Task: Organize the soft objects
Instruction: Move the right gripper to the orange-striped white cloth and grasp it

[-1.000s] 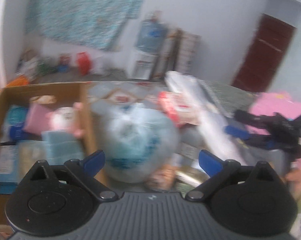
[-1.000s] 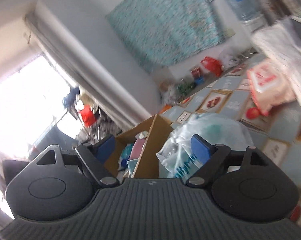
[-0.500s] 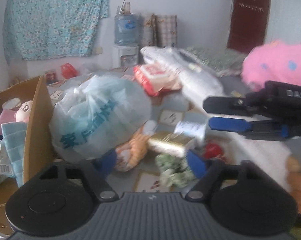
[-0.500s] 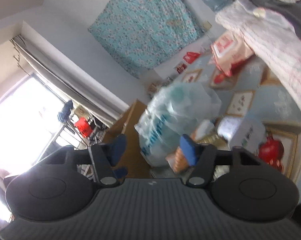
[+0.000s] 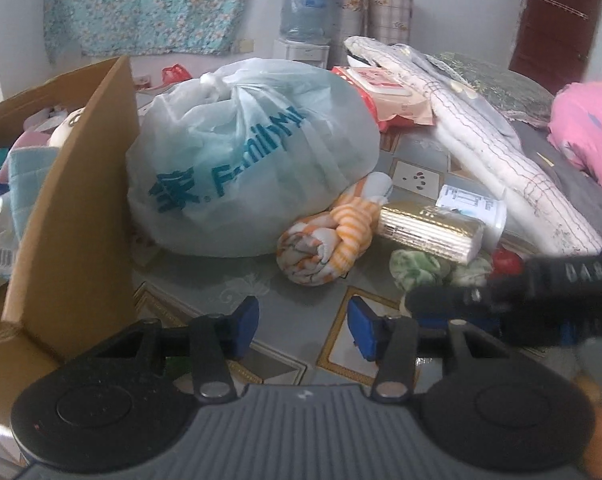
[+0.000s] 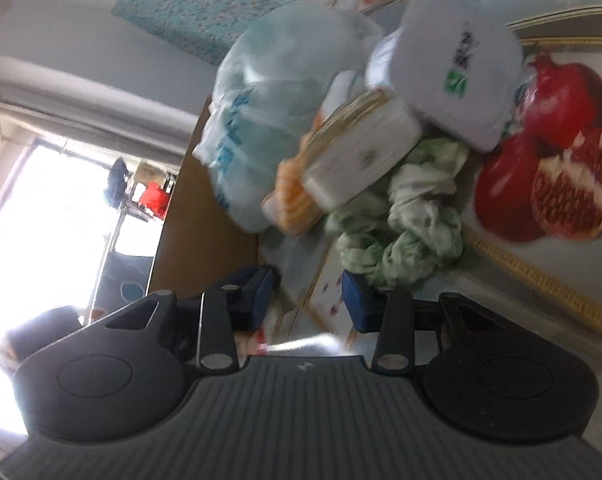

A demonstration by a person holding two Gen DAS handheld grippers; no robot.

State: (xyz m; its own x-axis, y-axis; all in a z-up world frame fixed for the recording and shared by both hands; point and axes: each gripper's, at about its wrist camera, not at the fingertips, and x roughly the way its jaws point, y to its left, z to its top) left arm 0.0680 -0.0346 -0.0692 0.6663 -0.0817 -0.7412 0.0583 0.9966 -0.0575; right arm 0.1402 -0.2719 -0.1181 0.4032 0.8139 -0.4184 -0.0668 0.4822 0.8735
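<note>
Both grippers hang low over a patterned tabletop (image 5: 293, 300) crowded with soft goods, and both are closing with nothing between their blue pads. Left gripper (image 5: 303, 326) has only bare tabletop in its gap; just ahead lies an orange-and-white striped rolled cloth (image 5: 325, 246), touching a knotted pale-blue plastic bag with teal lettering (image 5: 245, 148). Beside the bag stands an open brown cardboard box (image 5: 77, 216) holding a plush toy and folded cloths. Against the striped cloth rests a gold-wrapped rectangular pack (image 5: 429, 230), and under it a crumpled green-and-white cloth (image 5: 415, 268). Right gripper (image 6: 307, 296) is rolled so its view is tilted; its jaws are near the green-and-white cloth (image 6: 401, 224) but not touching it. In the left view the right gripper (image 5: 429, 302) comes in from the right, its tips beside that cloth. Farther back lie a long white quilted roll (image 5: 481, 140) and a pink blanket (image 5: 589, 128).
</note>
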